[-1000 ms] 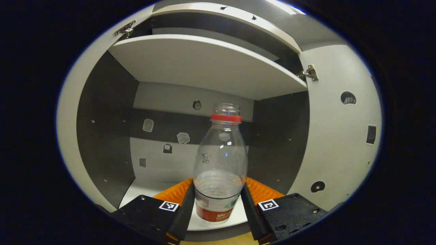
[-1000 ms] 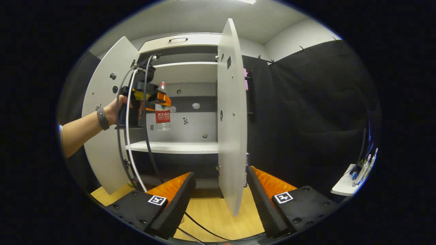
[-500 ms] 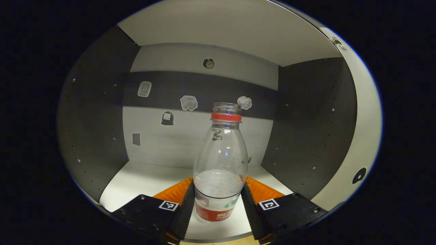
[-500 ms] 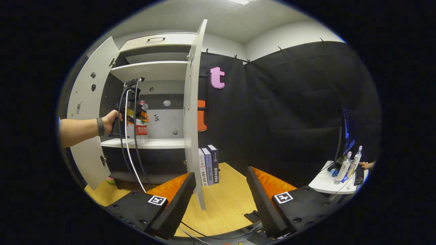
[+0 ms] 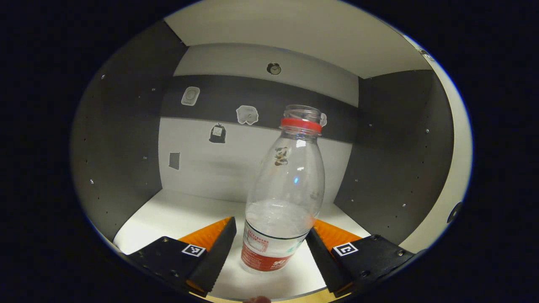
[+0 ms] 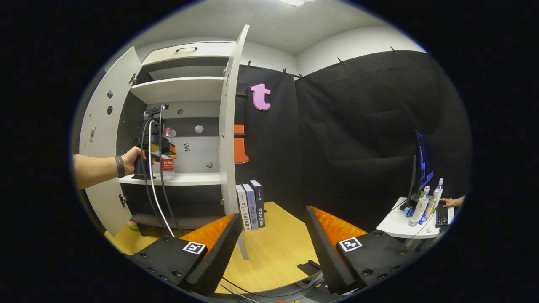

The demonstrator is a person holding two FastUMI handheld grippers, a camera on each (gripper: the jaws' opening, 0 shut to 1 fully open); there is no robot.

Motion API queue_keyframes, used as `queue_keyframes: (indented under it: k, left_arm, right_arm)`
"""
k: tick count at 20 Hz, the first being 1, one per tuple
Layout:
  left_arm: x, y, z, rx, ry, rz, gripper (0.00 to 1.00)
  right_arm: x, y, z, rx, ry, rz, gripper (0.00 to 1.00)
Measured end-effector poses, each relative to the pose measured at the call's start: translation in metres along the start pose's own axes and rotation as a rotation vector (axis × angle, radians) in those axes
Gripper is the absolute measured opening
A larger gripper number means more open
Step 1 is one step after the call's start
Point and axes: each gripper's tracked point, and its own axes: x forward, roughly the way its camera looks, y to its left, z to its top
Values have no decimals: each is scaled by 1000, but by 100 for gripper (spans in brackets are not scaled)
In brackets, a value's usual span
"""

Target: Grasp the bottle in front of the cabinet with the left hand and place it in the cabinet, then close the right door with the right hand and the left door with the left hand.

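1. Standing on the white shelf [image 5: 177,219] inside the cabinet [image 6: 181,90], a clear plastic bottle [image 5: 286,189] is leaning slightly to the right between the fingers of the left gripper [image 5: 269,252].
2. Spreading apart, the left gripper's fingers are leaving a gap on the left of the bottle; whether the right finger is touching it cannot be told.
3. Showing a smooth rounded body, the bottle is wearing a red ring below its uncapped mouth and a red and white label near its base; the label's writing is too small to read.
4. Lining the compartment ahead of the left gripper are dark grey side walls dotted with small holes and a pale back wall carrying small stickers [image 5: 246,114].
5. Holding nothing, the right gripper [image 6: 273,252] is hovering with its fingers wide apart over a wood-grain floor [image 6: 273,248].
6. Standing open ahead of it is the flat white right door [image 6: 229,126]; farther left, a hand [image 6: 134,158] is holding the left gripper at the shelf.
7. Leaning just beyond the right gripper's fingers are three upright books [image 6: 251,206].
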Motion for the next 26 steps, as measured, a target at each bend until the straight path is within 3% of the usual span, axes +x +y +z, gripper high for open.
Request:
queue_keyframes:
  k: [2, 3, 8, 12, 16, 21, 25, 26]
  left_arm:
    - [-5, 5, 6, -14, -32, -1, 95]
    - [-9, 4, 17, -22, -74, -14, 95]
    - [-42, -12, 75, 20, -263, -67, 94]
    - [-95, -27, 123, 22, -419, -104, 94]
    - [-160, -39, 144, 49, -497, -148, 94]
    - [-231, -36, 122, 59, -506, -157, 94]
    - [-298, -5, 73, 65, -503, -76, 94]
    - [-311, 4, 54, 53, -489, -51, 94]
  right_arm:
    - [1, -3, -4, 4, 11, -8, 98]
    - [1, -4, -5, 5, 16, -10, 94]
    - [2, -6, -7, 5, 31, -10, 98]
    - [-1, 4, -3, -2, 23, 18, 98]
    - [3, 22, 5, 10, 20, 79, 98]
    - [9, 64, 23, 45, -21, 207, 98]
    - [17, 108, 34, 55, -38, 318, 94]
    - [22, 117, 40, 55, -50, 335, 98]
